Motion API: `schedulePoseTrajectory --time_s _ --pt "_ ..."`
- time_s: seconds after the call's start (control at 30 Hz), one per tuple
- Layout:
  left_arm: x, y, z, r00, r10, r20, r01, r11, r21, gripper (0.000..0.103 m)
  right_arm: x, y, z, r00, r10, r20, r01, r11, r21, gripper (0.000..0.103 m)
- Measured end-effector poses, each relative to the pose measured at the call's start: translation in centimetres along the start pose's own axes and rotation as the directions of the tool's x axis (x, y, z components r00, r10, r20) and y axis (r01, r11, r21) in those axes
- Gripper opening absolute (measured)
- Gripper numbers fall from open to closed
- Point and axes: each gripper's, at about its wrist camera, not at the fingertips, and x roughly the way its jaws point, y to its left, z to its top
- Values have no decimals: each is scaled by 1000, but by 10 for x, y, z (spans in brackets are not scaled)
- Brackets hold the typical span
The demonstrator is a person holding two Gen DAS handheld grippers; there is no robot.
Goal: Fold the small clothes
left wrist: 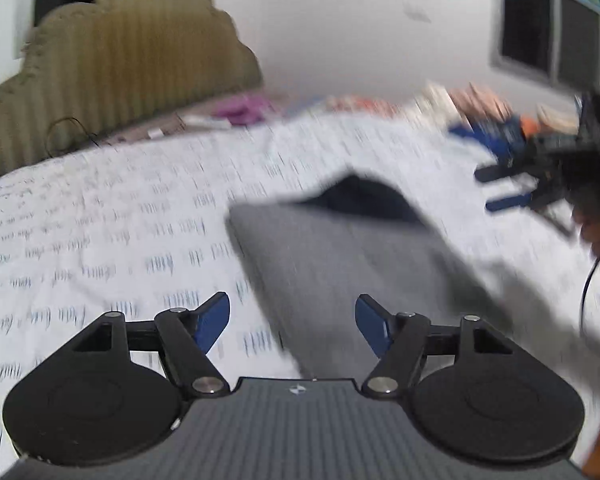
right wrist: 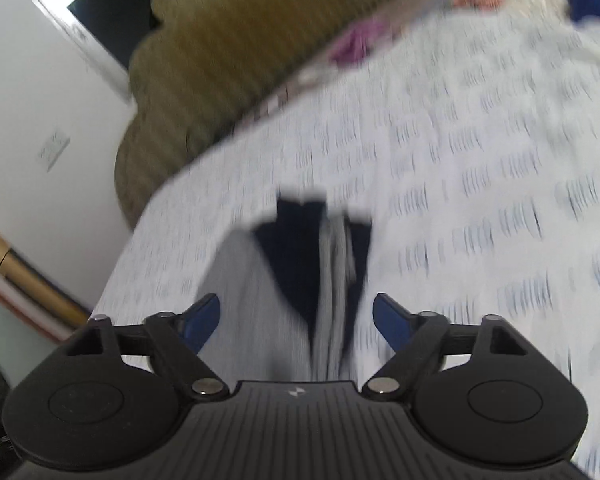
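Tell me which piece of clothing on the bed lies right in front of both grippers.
The grey garment with dark navy trim, flat on the printed sheet. The purple and blue clothes lie at the far edge.

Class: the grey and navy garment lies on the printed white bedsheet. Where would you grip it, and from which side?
Grip the grey and navy garment at its near grey edge, coming in low from the grippers' side. It lies flat, and that edge looks straight and unobstructed; blur hides finer detail.

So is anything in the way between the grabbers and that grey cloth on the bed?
No, nothing visible is in the way. The grey garment lies on the printed bedsheet right ahead of the open left gripper and the open right gripper. Only bare sheet and air lie between them; neither touches it.
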Motion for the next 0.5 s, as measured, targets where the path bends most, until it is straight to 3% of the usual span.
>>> schedulePoseTrajectory --time_s 0.07,0.17,0.3,0.33,0.37,0.4,0.5 --pt "26 3 17 1000 -5 11 5 998 -59 73 28 2 25 1000 13 -2 -13 1000 6 85" --pt "74 2 33 999 -15 -31 11 992 -122 72 74 4 51 999 -26 -18 26 1000 -12 85" --pt "115 -12 48 1000 -25 2 25 998 -60 70 124 1 59 996 -29 -85 28 999 -16 83" --pt "123 -17 49 999 -36 2 36 999 -38 70 132 2 56 994 -27 -105 24 999 -31 68" --pt "132 -22 50 999 -51 -11 51 999 -15 71 139 2 53 990 -41 -135 33 998 -55 35" --pt "142 -25 50 998 -57 -33 57 998 7 71 145 1 51 985 -59 -164 48 996 -72 21" --pt "168 -25 38 992 -33 -122 37 999 37 71 139 -17 47 992 -14 -127 11 1000 -24 15"
